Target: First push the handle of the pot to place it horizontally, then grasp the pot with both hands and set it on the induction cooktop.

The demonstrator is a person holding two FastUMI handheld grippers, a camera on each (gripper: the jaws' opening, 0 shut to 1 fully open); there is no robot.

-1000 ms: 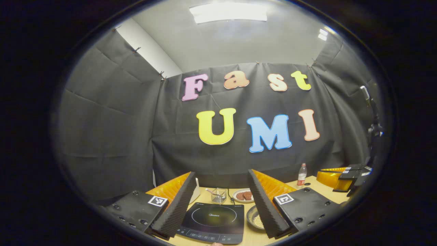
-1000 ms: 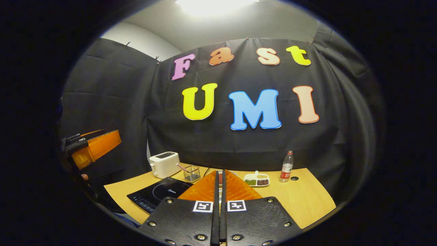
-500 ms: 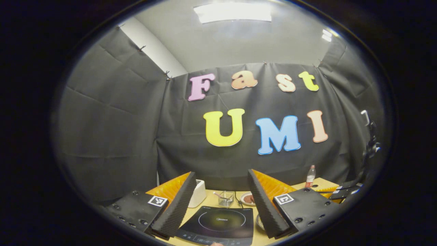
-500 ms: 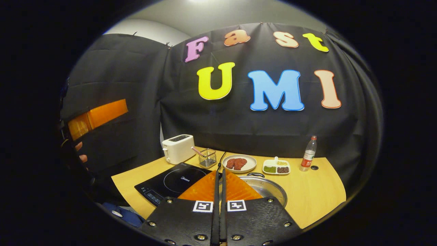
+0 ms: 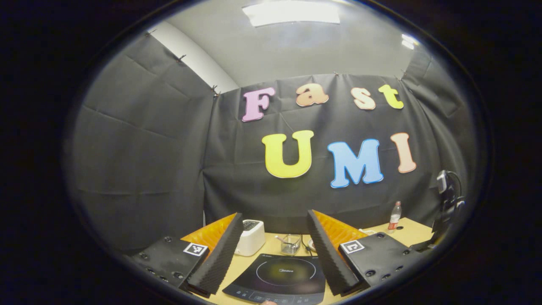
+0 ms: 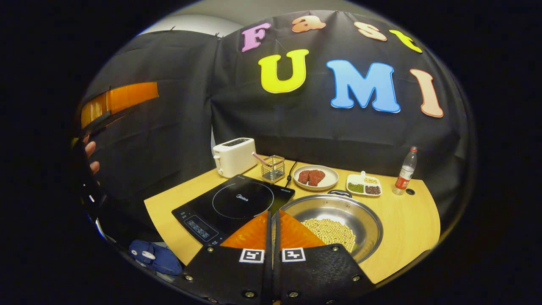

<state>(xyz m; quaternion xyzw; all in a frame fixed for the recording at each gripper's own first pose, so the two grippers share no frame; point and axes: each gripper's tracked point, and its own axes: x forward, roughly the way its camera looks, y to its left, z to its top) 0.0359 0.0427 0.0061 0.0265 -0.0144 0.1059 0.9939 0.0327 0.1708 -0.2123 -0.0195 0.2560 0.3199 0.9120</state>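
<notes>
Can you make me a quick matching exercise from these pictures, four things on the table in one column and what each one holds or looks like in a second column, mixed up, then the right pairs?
Things
1. pot
2. round plate
3. wire basket
4. induction cooktop

Descriptions
A. bare black glass with a ring marked on it
B. reddish pieces of meat
C. pale beans in the bottom
D. a pink-handled utensil sticking out

Pairs: 1-C, 2-B, 3-D, 4-A
</notes>
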